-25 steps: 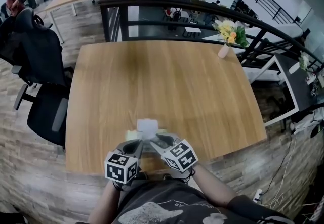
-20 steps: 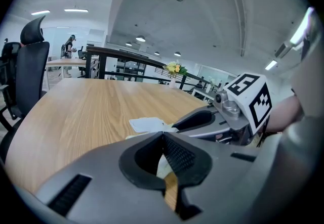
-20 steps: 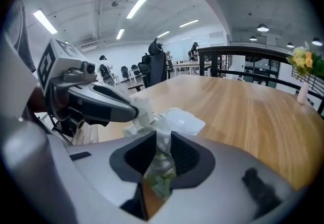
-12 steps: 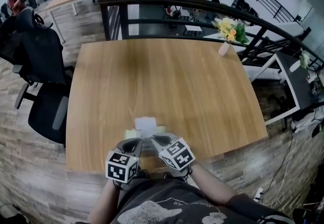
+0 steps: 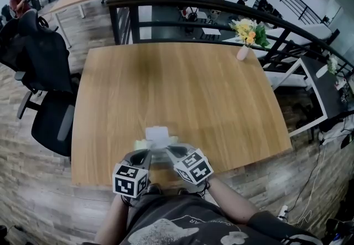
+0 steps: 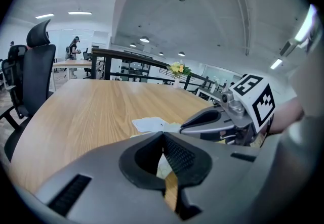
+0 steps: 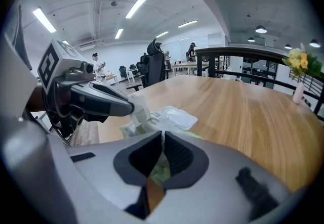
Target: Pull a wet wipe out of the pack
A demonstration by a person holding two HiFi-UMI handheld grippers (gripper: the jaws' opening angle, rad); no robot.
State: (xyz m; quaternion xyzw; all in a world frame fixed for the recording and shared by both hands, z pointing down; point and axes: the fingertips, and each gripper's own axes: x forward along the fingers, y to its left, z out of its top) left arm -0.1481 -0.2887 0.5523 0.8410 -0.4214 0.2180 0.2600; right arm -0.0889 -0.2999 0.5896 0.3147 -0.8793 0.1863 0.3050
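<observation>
head view shows the pack of wet wipes [image 5: 157, 140] lying on the wooden table [image 5: 182, 83], close to the near edge and right in front of the person. it sits there so both tools can get to it easily. the left gripper [image 5: 149, 153] and the right gripper [image 5: 167, 151] point down at it from each side, with their tips close together over the near end of the pack. in the left gripper view its jaws are pressed tight together. in the right gripper view the right jaws are closed too, and the green pack lies just past their tips. the white lid [image 7: 177, 117] is flipped open and lies flat, so the hole for the wipes is free. the left tip rests at a small white bit [image 7: 139, 114] that sticks up from the pack. it may be a wipe, but i cannot tell if it is pinched. i think one tool is there to keep the pack down while the other pulls. no wipe looks pulled out yet.
</observation>
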